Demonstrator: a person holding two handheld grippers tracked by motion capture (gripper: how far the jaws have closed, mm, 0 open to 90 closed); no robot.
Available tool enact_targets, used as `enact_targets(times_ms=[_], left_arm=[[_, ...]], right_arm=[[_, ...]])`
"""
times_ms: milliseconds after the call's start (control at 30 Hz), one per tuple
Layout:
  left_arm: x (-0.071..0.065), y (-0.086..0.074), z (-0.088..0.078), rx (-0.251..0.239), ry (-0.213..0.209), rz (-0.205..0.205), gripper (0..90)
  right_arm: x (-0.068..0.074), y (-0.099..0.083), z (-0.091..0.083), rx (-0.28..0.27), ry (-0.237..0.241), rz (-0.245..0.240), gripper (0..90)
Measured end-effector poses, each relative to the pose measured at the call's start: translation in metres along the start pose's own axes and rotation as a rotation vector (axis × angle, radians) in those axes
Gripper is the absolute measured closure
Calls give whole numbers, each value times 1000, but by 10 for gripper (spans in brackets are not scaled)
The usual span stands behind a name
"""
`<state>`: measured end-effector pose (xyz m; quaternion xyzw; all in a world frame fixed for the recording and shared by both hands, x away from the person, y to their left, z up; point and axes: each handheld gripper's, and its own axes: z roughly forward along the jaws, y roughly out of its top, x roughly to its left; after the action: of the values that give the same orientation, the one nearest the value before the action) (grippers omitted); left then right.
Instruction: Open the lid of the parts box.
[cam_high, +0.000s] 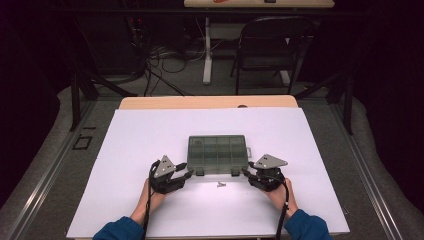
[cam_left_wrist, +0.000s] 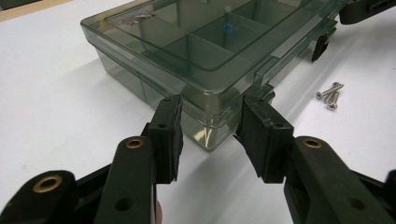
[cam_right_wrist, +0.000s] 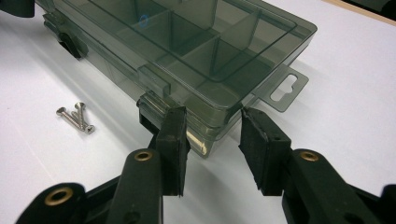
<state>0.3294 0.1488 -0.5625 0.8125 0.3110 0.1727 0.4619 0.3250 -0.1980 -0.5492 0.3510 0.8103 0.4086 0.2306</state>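
Both grippers, left (cam_high: 186, 173) and right (cam_high: 247, 173), bracket the box's (cam_high: 218, 153) near corners at lower centre, fingers (cam_left_wrist: 169, 122) apart, not clamped; squeeze evenly, sparing the screws (cam_high: 221, 184).

No readable text, labels, brands or numbers anywhere. Faint embossed mark on the lid of the box (cam_left_wrist: 196, 51), near its far corner in the left gripper view, too blurred to read. Small blue ring mark inside one compartment, not a letter or digit. Orange-red shape on the far desk (cam_high: 260, 3) at the top of the high view, cut off and illegible.
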Motion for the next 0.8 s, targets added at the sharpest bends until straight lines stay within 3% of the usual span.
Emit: enact_targets(times_ms=[800], left_arm=[[0, 1, 0, -14, -3, -8, 576]], right_arm=[[0, 2, -3, -18, -5, 11, 609]])
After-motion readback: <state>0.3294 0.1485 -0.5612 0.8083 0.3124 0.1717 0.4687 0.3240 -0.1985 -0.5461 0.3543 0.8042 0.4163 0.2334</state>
